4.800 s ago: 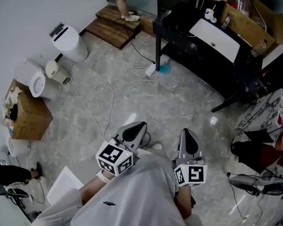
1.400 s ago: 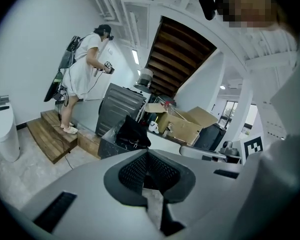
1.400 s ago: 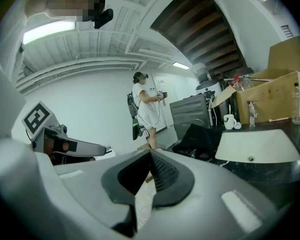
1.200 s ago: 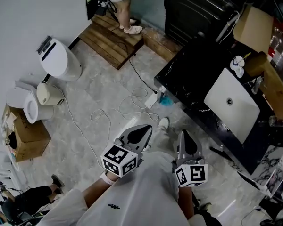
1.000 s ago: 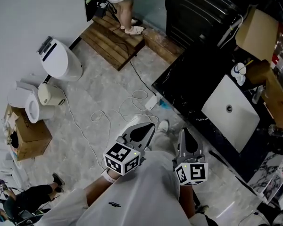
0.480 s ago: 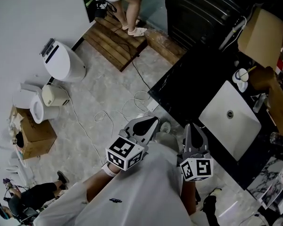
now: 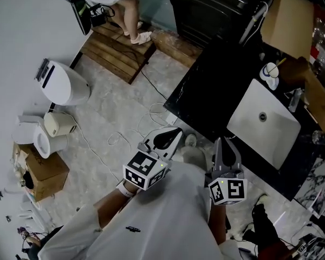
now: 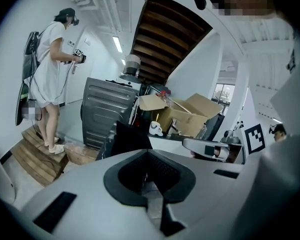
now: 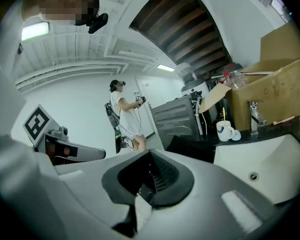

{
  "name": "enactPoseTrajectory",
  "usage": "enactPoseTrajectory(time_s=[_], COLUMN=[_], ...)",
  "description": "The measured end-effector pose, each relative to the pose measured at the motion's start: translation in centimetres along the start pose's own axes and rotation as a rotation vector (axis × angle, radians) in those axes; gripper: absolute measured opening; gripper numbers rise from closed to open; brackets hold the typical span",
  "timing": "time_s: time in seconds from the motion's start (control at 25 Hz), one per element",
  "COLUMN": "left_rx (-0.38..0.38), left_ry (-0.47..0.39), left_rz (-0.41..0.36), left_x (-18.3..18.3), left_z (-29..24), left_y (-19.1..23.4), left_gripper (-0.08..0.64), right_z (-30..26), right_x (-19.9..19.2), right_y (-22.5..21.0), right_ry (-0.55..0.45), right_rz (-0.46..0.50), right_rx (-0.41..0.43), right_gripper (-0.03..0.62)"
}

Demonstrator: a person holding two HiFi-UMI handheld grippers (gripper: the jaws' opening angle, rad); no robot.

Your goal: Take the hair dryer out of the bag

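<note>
No hair dryer and no bag show in any view at this moment. In the head view my left gripper [image 7: 172,134] and right gripper [image 7: 226,143] are held side by side in front of my chest, over the marble floor, pointing at the black counter [image 7: 211,99]. Both have their jaws together with nothing between them. The left gripper view shows its shut jaws [image 8: 149,156] aimed at the counter and a cardboard box [image 8: 190,115]. In the right gripper view the shut jaws [image 9: 151,160] face the white sink [image 9: 262,169].
The counter carries a white sink [image 7: 262,124], a white mug [image 7: 269,70] and a cardboard box [image 7: 284,20]. A dark appliance [image 7: 216,4] stands behind. A person [image 7: 127,12] stands on wooden steps [image 7: 114,50]. A white bin [image 7: 62,83], a box [image 7: 42,173] and a floor cable [image 7: 146,121] lie left.
Both grippers have drifted toward the black counter, still shut and empty. The head view has shifted, so the counter and sink sit nearer. The person on the steps has stepped left.
</note>
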State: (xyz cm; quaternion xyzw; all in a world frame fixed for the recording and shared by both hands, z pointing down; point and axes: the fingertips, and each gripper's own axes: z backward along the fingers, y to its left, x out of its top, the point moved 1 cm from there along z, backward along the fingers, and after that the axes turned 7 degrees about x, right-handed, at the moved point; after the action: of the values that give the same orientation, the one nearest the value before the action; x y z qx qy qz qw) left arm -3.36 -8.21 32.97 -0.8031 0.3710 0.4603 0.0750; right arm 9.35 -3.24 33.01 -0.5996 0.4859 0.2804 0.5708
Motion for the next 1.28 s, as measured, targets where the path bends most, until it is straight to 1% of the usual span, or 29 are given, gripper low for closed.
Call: enactPoseTrajectory(time_s=[0.2,0.32,0.44,0.56,0.76,0.92,1.0,1.12,1.2,1.24,1.28], left_rx=[-0.029,-0.038,-0.043,-0.045,-0.052,-0.059,-0.073,-0.085,-0.087,-0.090,-0.092], left_ry=[0.021,0.044,0.048,0.052,0.063,0.066,0.083,0.129,0.144,0.150,0.154], left_rz=[-0.036,-0.068,-0.096,-0.128,-0.130,-0.123,-0.134,-0.187,-0.225,-0.240,-0.254], left_x=[-0.7,-1.4,-1.4,-1.3,-2.2,-2.9,-3.5,-4.9,-5.7,-6.0,-6.2], left_z=[-1.3,-2.3,-3.1,-4.0,-5.3,-6.4,-7.1,-8.3,-9.1,-9.5,-9.9], left_y=[0.1,-0.1,-0.3,-0.2,0.2,0.7,0.9,1.1,1.3,1.4,1.5], left_gripper=[0.008,0.008,0.008,0.008,0.008,0.008,0.008,0.009,0.009,0.019,0.057], right_z=[-0.4,-0.3,-0.3,-0.9,-2.0,-2.5,-2.7,-3.0,-3.2,-3.3,-3.4], right_x=[-0.8,-1.2,-1.6,-2.2,-3.4,-4.1,-4.7,-5.8,-6.3,-6.5,-6.6], right_y=[0.2,-0.5,-0.9,-1.0,-0.7,-1.2,-1.5,-1.9,-2.1,-2.1,-2.2], right_ry=[0.017,0.023,0.031,0.037,0.044,0.046,0.051,0.062,0.067,0.068,0.069], right_rz=[0.026,0.037,0.034,0.027,0.029,0.028,0.016,0.002,-0.003,-0.004,-0.005], right_rx=[0.000,-0.018,-0.036,-0.034,-0.024,-0.051,-0.064,-0.078,-0.087,-0.091,-0.093], right_gripper=[0.012,0.012,0.012,0.012,0.012,0.012,0.012,0.012,0.012,0.012,0.012])
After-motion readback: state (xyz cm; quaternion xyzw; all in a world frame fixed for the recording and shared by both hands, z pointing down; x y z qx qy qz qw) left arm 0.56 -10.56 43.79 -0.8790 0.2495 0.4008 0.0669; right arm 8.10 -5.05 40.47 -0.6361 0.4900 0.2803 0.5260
